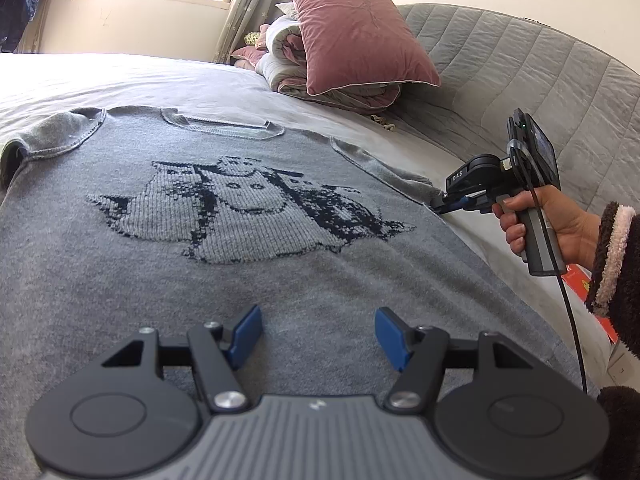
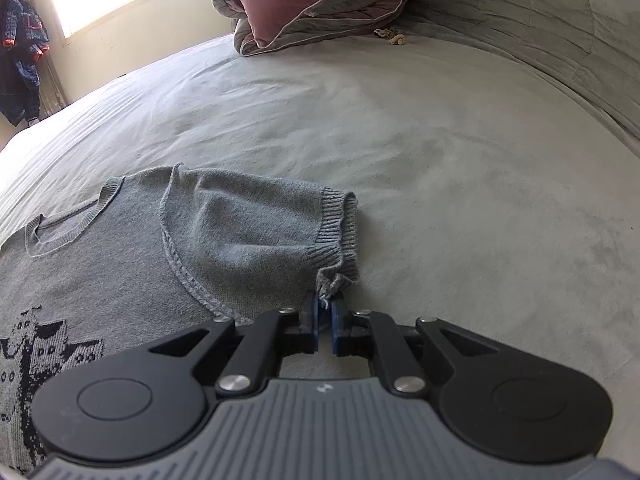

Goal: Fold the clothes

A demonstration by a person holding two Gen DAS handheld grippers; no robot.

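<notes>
In the left wrist view, the grey knitted sweater [image 1: 224,216] lay flat, face up, on the bed [image 1: 132,80], its collar toward the far edge and its hem under the camera. The left gripper [image 1: 318,334] hovered just over the lower body of the knit with its jaws apart and nothing between them. At the sweater's right side, a hand [image 1: 540,220] held the right gripper [image 1: 442,206] low against the sleeve. This view alone showed the whole knitted picture, the hand and a pink pillow [image 1: 360,36] on folded bedding near the headboard.

In the right wrist view, the right gripper [image 2: 325,307] had its jaws clamped on the ribbed cuff [image 2: 338,240] of the short sleeve, a pinch of the rib bunched between the pads. Only here did the grip itself and the bare sheet beyond the sleeve show.

The knit looked soft, limp and light, likely to stretch and sag, so cuffs, hem corners and shoulder seams seemed the best holds.
</notes>
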